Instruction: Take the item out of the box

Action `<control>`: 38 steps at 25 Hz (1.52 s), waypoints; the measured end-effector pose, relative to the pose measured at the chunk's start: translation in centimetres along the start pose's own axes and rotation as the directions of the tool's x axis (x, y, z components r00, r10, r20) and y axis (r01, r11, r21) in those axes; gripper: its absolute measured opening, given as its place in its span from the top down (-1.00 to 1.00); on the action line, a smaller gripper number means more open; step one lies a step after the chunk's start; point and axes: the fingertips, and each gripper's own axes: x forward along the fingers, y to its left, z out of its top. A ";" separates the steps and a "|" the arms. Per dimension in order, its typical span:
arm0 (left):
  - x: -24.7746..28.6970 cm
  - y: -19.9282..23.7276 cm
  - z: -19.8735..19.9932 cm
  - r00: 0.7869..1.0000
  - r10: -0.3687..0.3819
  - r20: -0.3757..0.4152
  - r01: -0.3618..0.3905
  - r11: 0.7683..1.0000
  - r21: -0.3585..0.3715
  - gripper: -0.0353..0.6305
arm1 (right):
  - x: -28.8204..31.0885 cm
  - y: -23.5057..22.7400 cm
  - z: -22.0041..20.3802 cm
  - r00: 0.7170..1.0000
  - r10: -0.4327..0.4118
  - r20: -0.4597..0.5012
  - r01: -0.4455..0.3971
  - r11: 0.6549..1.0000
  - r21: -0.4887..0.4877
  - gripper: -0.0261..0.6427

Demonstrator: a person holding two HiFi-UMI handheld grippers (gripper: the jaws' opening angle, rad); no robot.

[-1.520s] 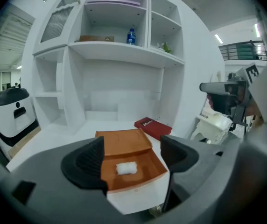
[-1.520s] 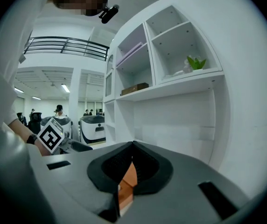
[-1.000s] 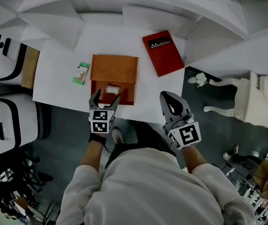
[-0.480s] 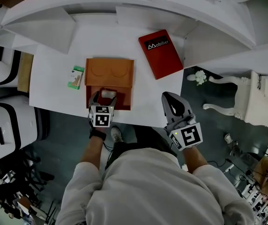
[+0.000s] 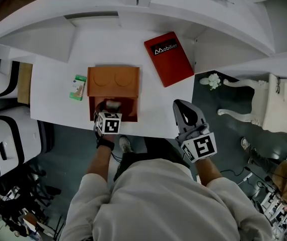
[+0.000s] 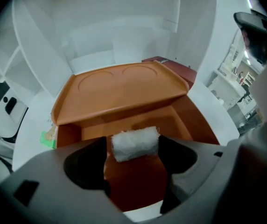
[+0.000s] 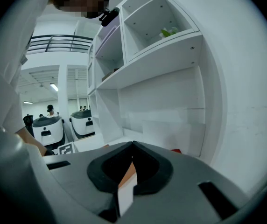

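Your left gripper [image 5: 108,108] reaches into the open orange box [image 5: 133,109], jaws closing around the white roll [image 6: 134,143] lying inside, not yet lifted. Your right gripper [image 5: 182,107] waits right of the box, closed, empty

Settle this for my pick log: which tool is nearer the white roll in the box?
Left. The left tool is closing its jaws with the white roll between them; the right tool hangs apart, right of the box.
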 end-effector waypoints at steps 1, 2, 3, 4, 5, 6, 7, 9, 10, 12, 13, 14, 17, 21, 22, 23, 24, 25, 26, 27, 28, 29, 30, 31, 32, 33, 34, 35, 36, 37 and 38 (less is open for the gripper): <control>0.1 0.0 -0.1 1.000 0.006 -0.014 -0.006 1.000 0.006 -0.16 | 0.0 -0.2 0.0 1.000 -0.003 0.000 0.003 1.000 0.002 0.85; 0.3 0.0 -0.2 1.000 0.011 -0.028 -0.010 1.000 0.014 -0.16 | 0.0 -0.5 -0.1 1.000 -0.006 0.000 0.006 1.000 0.005 0.85; 0.4 -0.1 -0.3 0.999 0.015 -0.044 -0.014 1.000 0.025 -0.16 | 0.0 -0.7 -0.2 1.000 -0.008 0.000 0.008 1.000 0.007 0.85; 0.6 -0.1 -0.5 0.998 0.019 -0.064 -0.016 0.999 0.038 -0.16 | 0.0 -0.9 -0.2 1.000 -0.010 -0.001 0.010 1.000 0.009 0.85; 0.8 -0.2 -0.7 0.996 0.022 -0.084 -0.018 0.999 0.051 -0.14 | 0.0 -1.1 -0.3 1.000 -0.011 -0.002 0.011 1.000 0.011 0.85; 0.9 -0.2 -0.8 0.994 0.026 -0.102 -0.020 0.998 0.062 -0.13 | 0.0 -1.3 -0.3 1.000 -0.012 -0.003 0.012 1.000 0.013 0.85; 1.0 -0.3 -0.9 0.993 0.029 -0.116 -0.021 0.997 0.069 -0.10 | 0.0 -1.5 -0.4 1.000 -0.013 -0.003 0.013 1.000 0.015 0.85; 1.1 -0.2 -0.9 0.991 0.031 -0.132 -0.022 0.997 0.073 -0.07 | 0.1 -1.8 -0.4 1.000 -0.014 -0.003 0.014 1.000 0.017 0.85; 1.0 -0.2 -1.0 0.990 0.031 -0.136 -0.021 0.997 0.074 -0.06 | 0.1 -2.0 -0.4 1.000 -0.015 -0.003 0.015 1.000 0.019 0.85; 1.1 -0.2 -1.1 0.990 0.029 -0.139 -0.019 0.997 0.072 -0.05 | 0.2 -2.3 -0.5 1.000 -0.018 -0.002 0.018 1.000 0.022 0.85; 1.0 -0.2 -1.1 0.990 0.029 -0.138 -0.019 0.997 0.071 -0.05 | 0.2 -2.4 -0.5 1.000 -0.018 -0.002 0.018 1.000 0.023 0.85; 1.0 -0.2 -1.0 0.990 0.029 -0.137 -0.020 0.997 0.071 -0.05 | 0.3 -2.5 -0.5 1.000 -0.018 -0.003 0.018 1.000 0.022 0.85; 1.0 -0.1 -0.9 0.992 0.033 -0.122 -0.024 0.997 0.078 -0.04 | 0.4 -2.4 -0.4 1.000 -0.016 -0.002 0.016 1.000 0.020 0.85; 0.5 -0.4 -0.6 0.996 0.025 -0.083 -0.019 0.997 0.072 -0.04 | 0.2 -1.9 -0.2 1.000 -0.011 0.000 0.011 1.000 0.013 0.85; 0.3 -0.4 -0.5 0.998 0.022 -0.067 -0.017 0.998 0.064 -0.04 | 0.1 -1.6 -0.1 1.000 -0.010 0.001 0.010 1.000 0.010 0.85; 0.0 -0.4 -0.4 0.999 0.020 -0.050 -0.017 0.998 0.056 -0.04 | 0.1 -1.4 0.0 1.000 -0.008 0.003 0.008 1.000 0.007 0.85; -0.2 -0.4 -0.2 0.999 0.019 -0.031 -0.018 0.999 0.050 -0.04 | 0.0 -1.1 0.1 1.000 -0.006 0.006 0.006 1.000 0.003 0.85; -0.6 -0.3 0.0 1.000 0.020 -0.011 -0.020 0.999 0.047 -0.04 | 0.0 -0.9 0.3 1.000 -0.004 0.009 0.004 1.000 -0.002 0.85; -1.0 -0.3 0.2 1.000 0.021 0.010 -0.021 0.999 0.045 -0.04 | -0.1 -0.6 0.5 1.000 -0.003 0.012 0.003 1.000 -0.007 0.85; -1.5 -0.3 0.4 0.999 0.021 0.032 -0.022 0.999 0.043 -0.04 | -0.1 -0.3 0.7 1.000 -0.001 0.015 0.001 1.000 -0.011 0.85; -2.0 -0.3 0.6 0.998 0.020 0.053 -0.022 0.999 0.042 -0.04 | -0.2 0.0 0.9 1.000 0.001 0.018 -0.001 1.000 -0.015 0.85; -2.5 -0.2 0.8 0.997 0.018 0.074 -0.021 0.999 0.039 -0.04 | -0.3 0.4 1.1 1.000 0.004 0.021 -0.003 1.000 -0.020 0.85; -3.0 -0.2 1.0 0.995 0.016 0.094 -0.020 0.999 0.036 -0.04 | -0.4 0.8 1.3 1.000 0.006 0.024 -0.006 1.000 -0.024 0.85; -3.6 -0.1 1.3 0.993 0.014 0.113 -0.018 0.999 0.032 -0.04 | -0.4 1.2 1.4 1.000 0.009 0.028 -0.009 1.000 -0.029 0.85; -4.2 0.0 1.5 0.991 0.013 0.133 -0.017 0.999 0.028 -0.04 | -0.5 1.7 1.7 0.999 0.013 0.032 -0.012 0.999 -0.034 0.85; -4.8 0.1 1.8 0.988 0.011 0.154 -0.015 1.000 0.024 -0.04 | -0.7 2.2 1.9 0.999 0.016 0.036 -0.015 0.999 -0.039 0.85; -5.5 0.2 2.0 0.984 0.009 0.176 -0.013 1.000 0.021 -0.04 | -0.8 2.7 2.1 0.999 0.020 0.040 -0.018 0.999 -0.044 0.85; -6.2 0.3 2.3 0.980 0.007 0.197 -0.011 1.000 0.019 -0.04 | -1.0 3.2 2.3 0.999 0.023 0.044 -0.021 0.999 -0.049 0.85; -7.0 0.4 2.6 0.976 0.005 0.218 -0.009 1.000 0.017 -0.04 | -1.1 3.7 2.5 0.999 0.026 0.048 -0.023 0.998 -0.054 0.85; -7.7 0.4 2.8 0.971 0.003 0.239 -0.007 1.000 0.017 -0.04 | -1.3 4.3 2.8 0.998 0.028 0.052 -0.025 0.998 -0.059 0.85; -8.5 0.6 3.1 0.966 0.001 0.260 -0.006 1.000 0.017 -0.04 | -1.4 4.8 3.1 0.998 0.031 0.057 -0.028 0.998 -0.064 0.85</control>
